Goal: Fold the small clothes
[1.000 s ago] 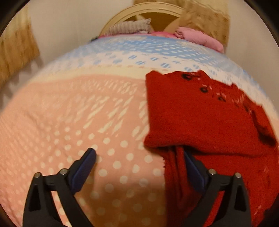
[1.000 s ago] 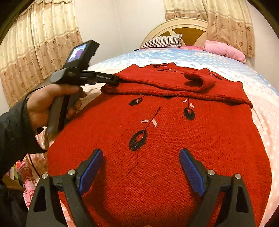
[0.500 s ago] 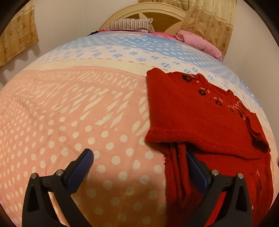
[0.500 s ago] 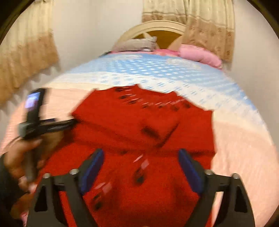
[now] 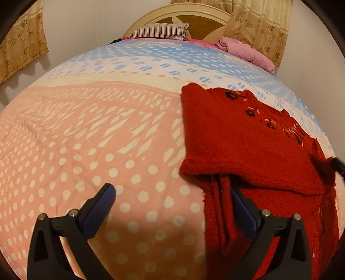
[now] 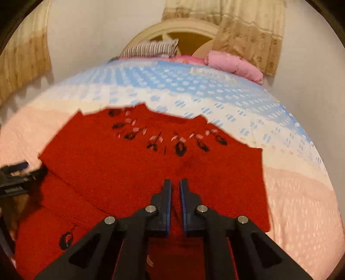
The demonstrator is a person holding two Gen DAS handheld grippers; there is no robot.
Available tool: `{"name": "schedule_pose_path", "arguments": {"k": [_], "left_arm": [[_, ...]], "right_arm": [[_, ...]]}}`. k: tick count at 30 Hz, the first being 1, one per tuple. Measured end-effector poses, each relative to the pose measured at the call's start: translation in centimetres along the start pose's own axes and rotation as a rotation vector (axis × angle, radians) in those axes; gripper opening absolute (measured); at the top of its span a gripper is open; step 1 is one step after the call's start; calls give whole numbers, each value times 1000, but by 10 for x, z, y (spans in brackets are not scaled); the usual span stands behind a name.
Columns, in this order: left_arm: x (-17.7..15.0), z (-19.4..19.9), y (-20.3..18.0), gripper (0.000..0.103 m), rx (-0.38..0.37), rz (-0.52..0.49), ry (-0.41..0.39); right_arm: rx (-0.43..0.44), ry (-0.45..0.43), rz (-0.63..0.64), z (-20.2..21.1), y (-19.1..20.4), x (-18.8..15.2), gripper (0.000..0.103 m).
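Down low, the right gripper point(image 6: 175, 186) has its fingers pressed nearly together, a thin strip of the red sweater point(image 6: 151, 168) showing in the slit; whether it pinches the knit cannot be told. That sweater lies on the bed point(image 5: 86, 140), its top part folded over the lower body. At the sweater's left edge the left gripper point(image 5: 172, 193) is spread wide, one finger over the dotted cover, the other at the knit. Beyond the sweater, pillows point(image 5: 160, 31) rest against the headboard point(image 5: 194, 16).
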State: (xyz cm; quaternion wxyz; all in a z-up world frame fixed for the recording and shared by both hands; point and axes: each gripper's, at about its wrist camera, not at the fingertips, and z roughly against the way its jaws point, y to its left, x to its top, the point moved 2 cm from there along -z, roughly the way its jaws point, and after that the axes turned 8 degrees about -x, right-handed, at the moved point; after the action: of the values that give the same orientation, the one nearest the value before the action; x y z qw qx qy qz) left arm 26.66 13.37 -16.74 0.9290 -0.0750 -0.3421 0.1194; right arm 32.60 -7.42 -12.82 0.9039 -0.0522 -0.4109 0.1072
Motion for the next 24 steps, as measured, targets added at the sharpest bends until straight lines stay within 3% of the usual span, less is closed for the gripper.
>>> {"name": "schedule_pose_path", "arguments": {"k": [10, 19, 21, 24], "left_arm": [[-1, -1, -1, 103, 0, 2, 0], [-1, -1, -1, 103, 8, -4, 2], [-1, -1, -2, 103, 8, -4, 2], [-1, -1, -1, 103, 9, -5, 2]], "right_arm": [[29, -77, -118, 24, -47, -3, 5], [41, -28, -252, 12, -92, -47, 0], [75, 15, -262, 4, -97, -59, 0], [118, -1, -314, 7, -108, -68, 0]]}}
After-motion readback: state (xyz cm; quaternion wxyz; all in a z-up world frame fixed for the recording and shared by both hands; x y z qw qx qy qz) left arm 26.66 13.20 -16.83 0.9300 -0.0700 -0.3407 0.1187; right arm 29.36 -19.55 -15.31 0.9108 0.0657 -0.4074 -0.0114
